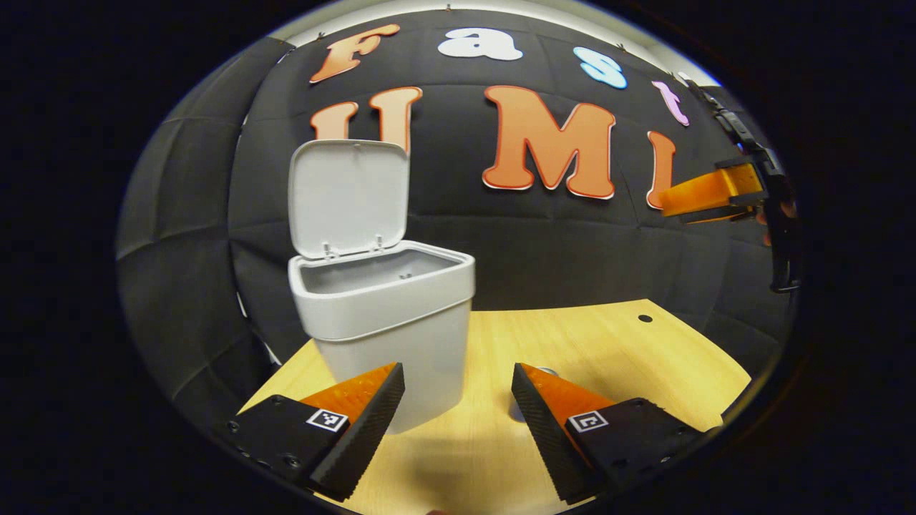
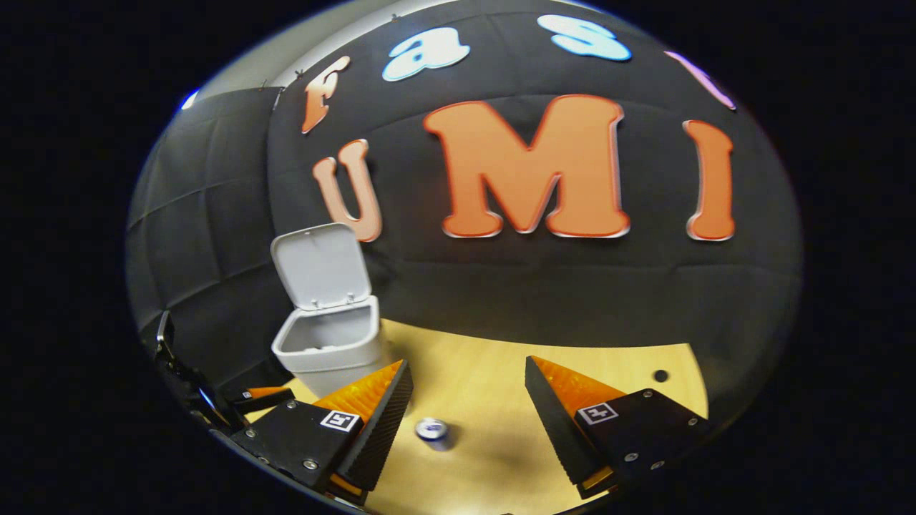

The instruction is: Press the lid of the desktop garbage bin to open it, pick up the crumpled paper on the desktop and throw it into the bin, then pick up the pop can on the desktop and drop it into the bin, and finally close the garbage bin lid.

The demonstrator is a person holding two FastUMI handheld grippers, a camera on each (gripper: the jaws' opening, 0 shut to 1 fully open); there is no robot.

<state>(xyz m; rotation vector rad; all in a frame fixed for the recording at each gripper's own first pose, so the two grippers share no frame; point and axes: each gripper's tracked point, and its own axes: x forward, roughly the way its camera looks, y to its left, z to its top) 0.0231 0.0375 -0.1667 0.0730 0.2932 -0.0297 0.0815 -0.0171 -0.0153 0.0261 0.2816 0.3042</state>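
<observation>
1. The bin [image 2: 329,343] stands with its lid [image 2: 322,266] tipped up and back. No crumpled paper lies on the desk [image 2: 486,386], so I judge the can is the step in hand.
2. The right gripper [image 2: 469,418] is spread wide and holds nothing. The pop can [image 2: 433,430] stands upright on the desk below it, between its fingers but nearer the left one.
3. Risk: since the can sits off-centre, the nearer finger could touch first and knock it over or send it rolling as the gripper closes.
4. The left gripper [image 1: 458,415] is also spread and empty, low over the desk. The bin stands just ahead of its left finger, and the can's top [image 1: 547,371] peeps out behind its right finger. A careless sweep could nudge the bin or tip the can.
5. The open lid leans over the back of the bin; a carried can brought in high from behind could strike it and snap it shut.
6. A smooth can pinched near its rim may slip.
</observation>
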